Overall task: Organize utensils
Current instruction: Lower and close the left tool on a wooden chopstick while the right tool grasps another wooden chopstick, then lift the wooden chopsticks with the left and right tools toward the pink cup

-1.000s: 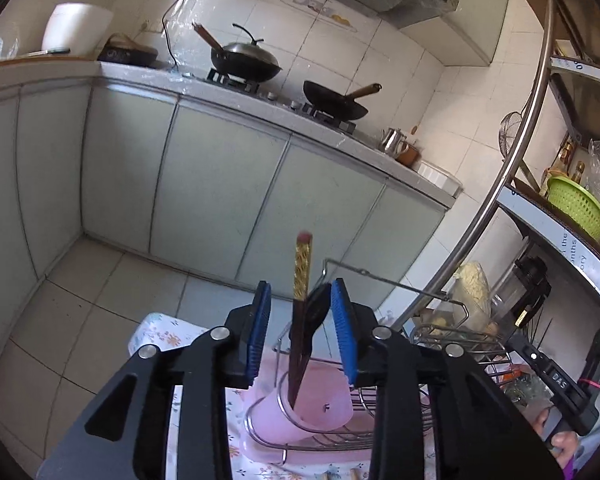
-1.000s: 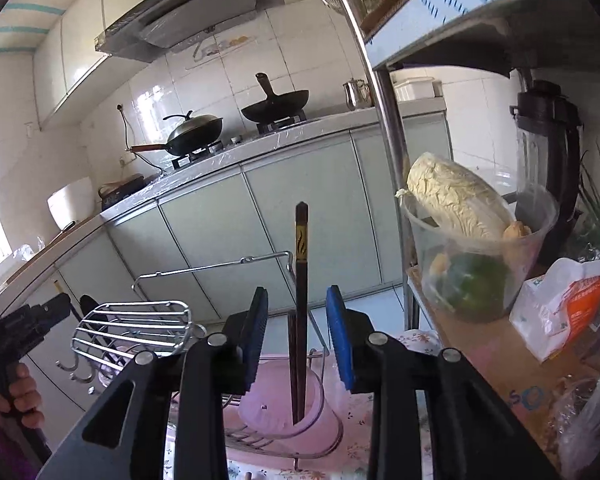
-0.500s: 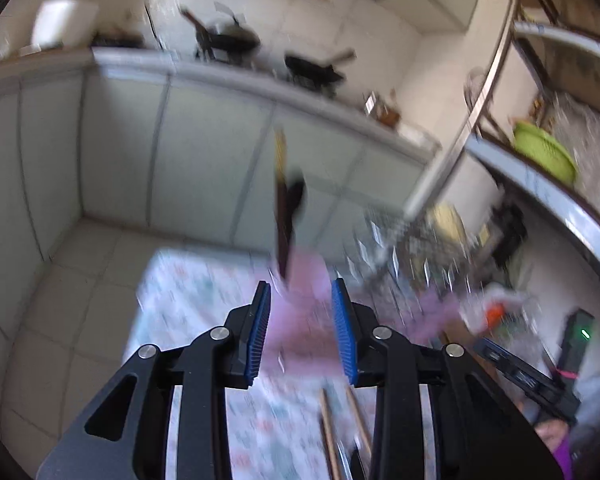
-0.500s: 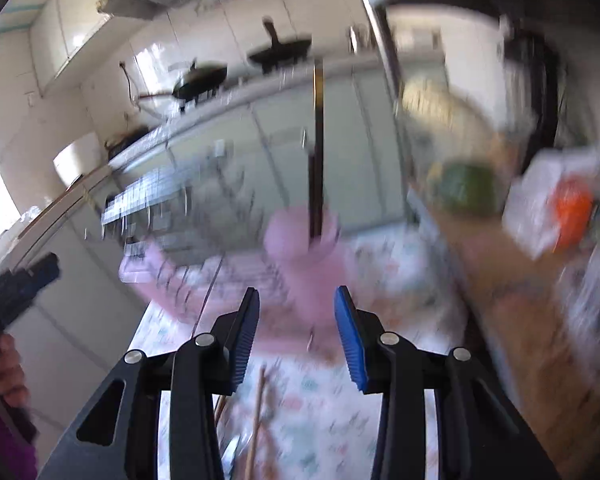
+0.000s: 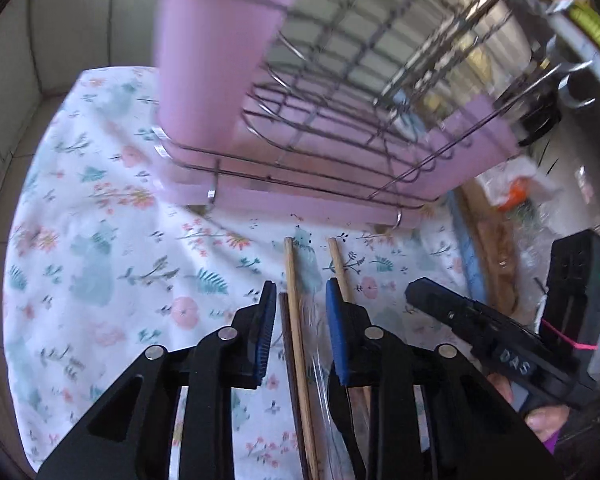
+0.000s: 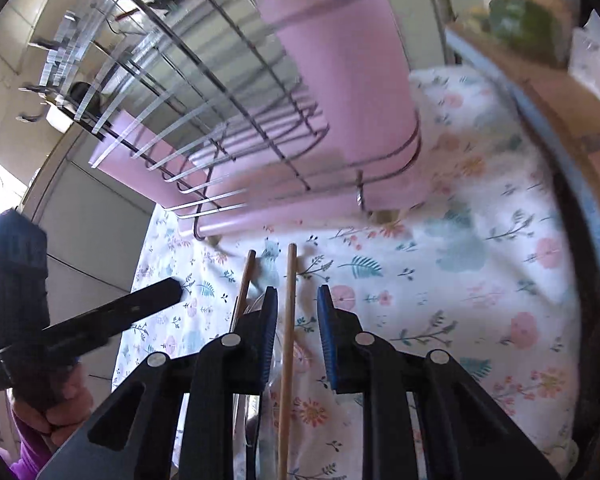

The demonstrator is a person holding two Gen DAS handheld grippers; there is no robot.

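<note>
A pink utensil cup [image 5: 216, 52] stands in the corner of a wire dish rack [image 5: 340, 120] with a pink tray; it also shows in the right wrist view [image 6: 340, 60]. Wooden chopsticks [image 5: 296, 320] and a dark chopstick [image 5: 286, 336] lie on the floral cloth below the rack. My left gripper [image 5: 300, 312] is open and empty above them, one light chopstick between its fingers. My right gripper [image 6: 296, 312] is open and empty over a light chopstick [image 6: 288, 328]; another chopstick [image 6: 244, 280] lies to its left.
The floral tablecloth [image 5: 100, 240] covers the table. A clear plastic utensil [image 5: 320, 380] lies among the chopsticks. A wooden shelf with bags and vegetables [image 6: 540, 40] stands at the right. Each view shows the other hand-held gripper [image 5: 500, 352] at its side.
Both grippers have tilted down and pulled back from the cup towards the chopsticks on the cloth. The chopsticks seen standing in the cup earlier are out of view now.
</note>
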